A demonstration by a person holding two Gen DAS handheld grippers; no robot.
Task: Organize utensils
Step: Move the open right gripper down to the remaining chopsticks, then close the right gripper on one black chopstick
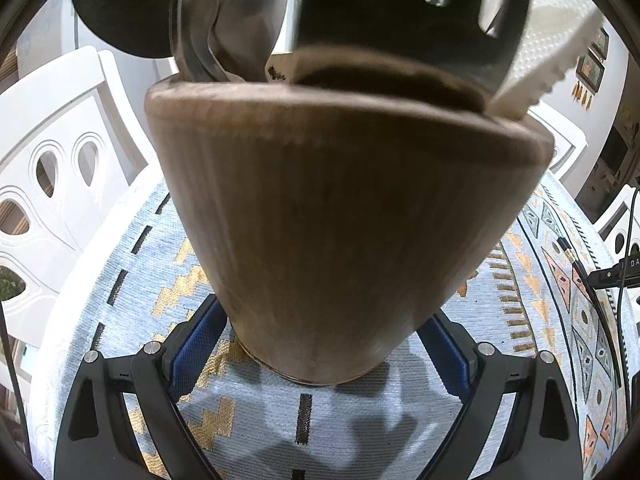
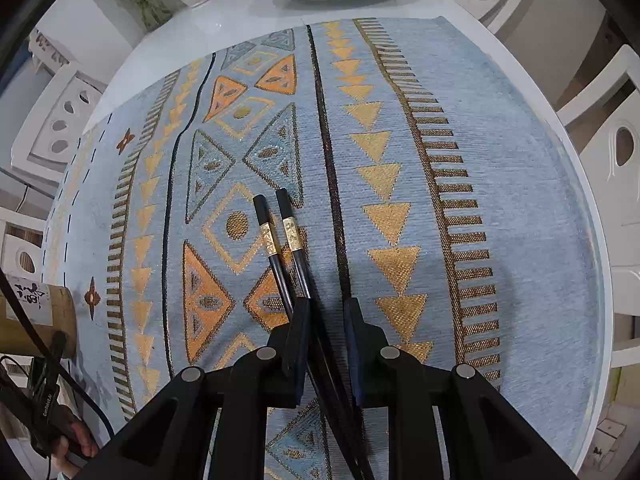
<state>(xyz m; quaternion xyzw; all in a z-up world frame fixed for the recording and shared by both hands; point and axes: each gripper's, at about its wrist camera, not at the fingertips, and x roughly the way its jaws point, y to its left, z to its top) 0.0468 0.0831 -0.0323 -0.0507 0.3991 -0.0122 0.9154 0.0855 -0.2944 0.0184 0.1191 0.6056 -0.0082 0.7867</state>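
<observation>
Patterned blue table runner point(image 2: 500, 184) lay under both my grippers. My right gripper point(image 2: 326, 320) was nearly closed around two black chopsticks point(image 2: 280, 248); they could slip. My left gripper point(image 1: 320, 344) clasped the wooden utensil holder point(image 1: 328, 220), which might tip.

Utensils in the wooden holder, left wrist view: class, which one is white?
The serrated white utensil leaning at the right of the wooden holder. The slotted spatula, ladle and spoon beside it are dark or grey.
</observation>
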